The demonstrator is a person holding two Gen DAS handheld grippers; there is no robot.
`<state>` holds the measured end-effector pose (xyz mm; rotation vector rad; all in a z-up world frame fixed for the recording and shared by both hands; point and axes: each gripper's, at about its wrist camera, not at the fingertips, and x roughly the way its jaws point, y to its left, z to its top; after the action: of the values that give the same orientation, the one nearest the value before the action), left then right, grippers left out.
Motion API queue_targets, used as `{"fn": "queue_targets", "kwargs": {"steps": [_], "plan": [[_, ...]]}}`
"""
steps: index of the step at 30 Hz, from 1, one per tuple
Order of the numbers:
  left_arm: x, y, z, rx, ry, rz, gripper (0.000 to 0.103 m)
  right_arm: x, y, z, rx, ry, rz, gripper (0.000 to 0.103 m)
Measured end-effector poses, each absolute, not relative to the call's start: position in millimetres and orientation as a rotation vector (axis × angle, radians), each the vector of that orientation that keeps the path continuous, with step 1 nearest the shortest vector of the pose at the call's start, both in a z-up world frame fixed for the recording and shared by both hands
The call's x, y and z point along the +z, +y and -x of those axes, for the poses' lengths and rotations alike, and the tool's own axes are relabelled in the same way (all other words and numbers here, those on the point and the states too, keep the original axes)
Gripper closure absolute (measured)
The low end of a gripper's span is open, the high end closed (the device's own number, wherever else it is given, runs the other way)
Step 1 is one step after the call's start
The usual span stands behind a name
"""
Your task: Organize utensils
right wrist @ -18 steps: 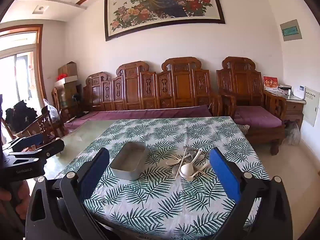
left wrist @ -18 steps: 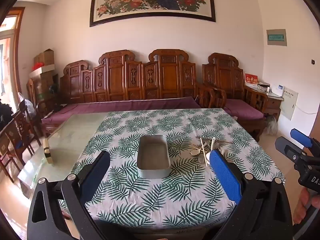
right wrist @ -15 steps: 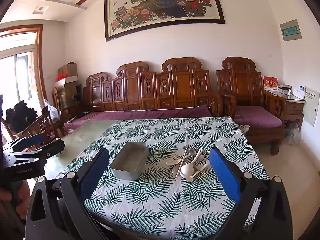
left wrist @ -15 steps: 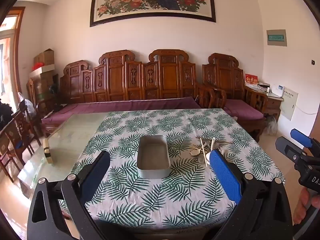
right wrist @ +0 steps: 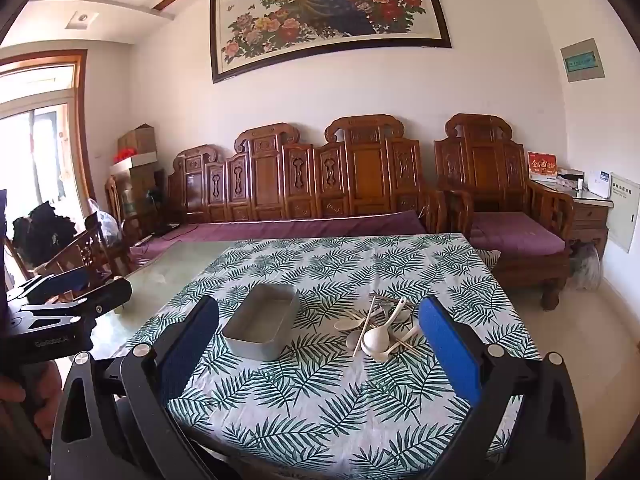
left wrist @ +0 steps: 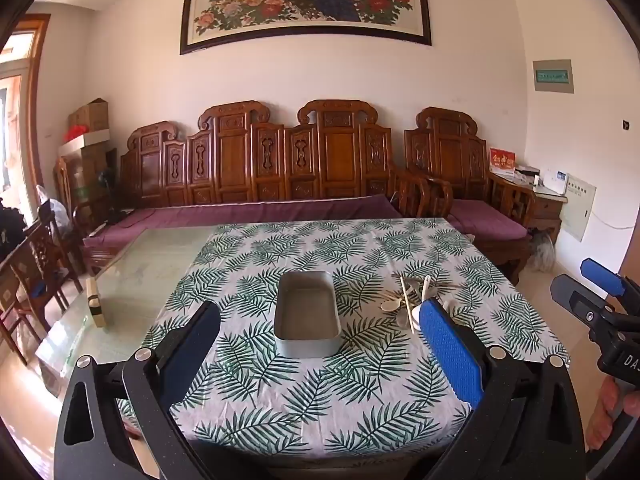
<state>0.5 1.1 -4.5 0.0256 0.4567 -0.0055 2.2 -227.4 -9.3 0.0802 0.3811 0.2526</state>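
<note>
My left claw (left wrist: 320, 340) wide open, nothing in it. My right claw (right wrist: 320, 340) wide open too, nothing in it. Both hang over near edge of leaf-print cloth (left wrist: 320, 400) on table. Grey tin tray (left wrist: 307, 318) sits in middle of cloth, nothing inside. Pile of spoons and chopsticks (right wrist: 380, 328) lies on cloth just right of tray, not touching my claws.
</note>
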Motion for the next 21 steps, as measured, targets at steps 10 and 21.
{"fn": "queue_targets", "kwargs": {"steps": [10, 21], "plan": [[-3.7, 0.4, 0.0, -0.006, 0.455, -0.024, 0.006, -10.5, -227.1, 0.8, 0.255, 0.380, -0.083, 0.002], [-1.7, 0.6, -0.7, -0.006, 0.452, -0.022, 0.006, -10.9, -227.5, 1.2, 0.255, 0.378, -0.083, 0.002]]}}
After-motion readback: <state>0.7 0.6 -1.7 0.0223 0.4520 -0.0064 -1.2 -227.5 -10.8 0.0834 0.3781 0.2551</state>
